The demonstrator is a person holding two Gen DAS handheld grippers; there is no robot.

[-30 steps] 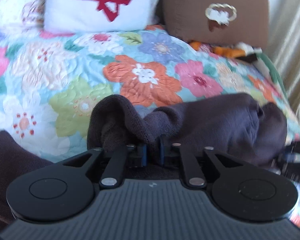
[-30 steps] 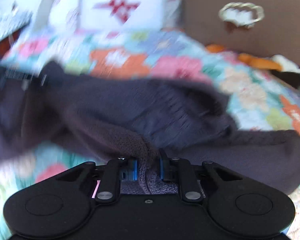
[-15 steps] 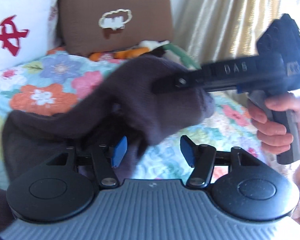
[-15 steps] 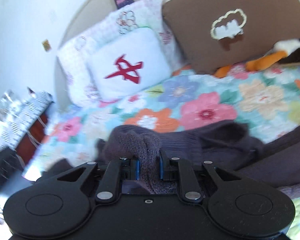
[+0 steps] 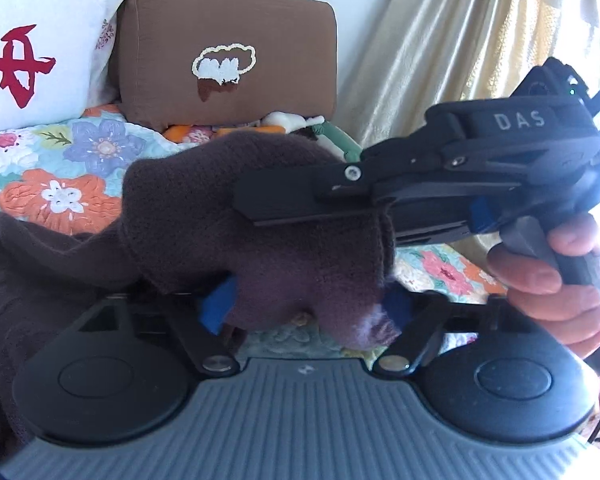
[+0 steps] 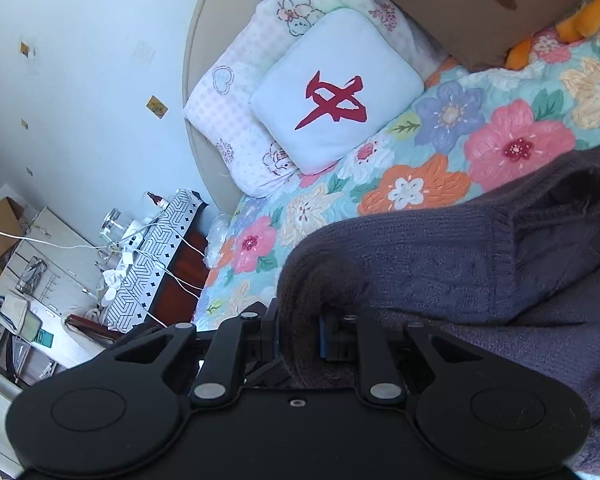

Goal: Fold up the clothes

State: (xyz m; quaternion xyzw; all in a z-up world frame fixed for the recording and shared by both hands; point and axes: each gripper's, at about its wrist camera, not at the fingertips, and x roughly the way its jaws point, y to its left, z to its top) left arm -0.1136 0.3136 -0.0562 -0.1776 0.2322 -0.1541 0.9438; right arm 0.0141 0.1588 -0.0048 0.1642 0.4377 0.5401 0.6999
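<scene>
Both claws are pinched nearly closed on the dark knit sweater (image 5: 228, 216), held up over the floral bedspread (image 5: 72, 160): left gripper (image 5: 304, 308) just re-closed on a bunched wad, right gripper (image 6: 300, 336) clamps a fold. That lumpy left grip looks sketchy, so a tug could slip the fabric out and wreck the fold.

Left gripper (image 5: 304, 308): pads mostly buried under bunched sweater (image 5: 220, 220); jaws have just been closing, knit between them, contact itself unseen. Right gripper (image 6: 300, 338): fingertips hidden inside sweater fold. Hand (image 5: 556, 280) washed out by glare, cut by right edge. White pillow (image 5: 32, 52) cut by left edge. Nightstand (image 6: 148, 264) clutter too small to identify.
</scene>
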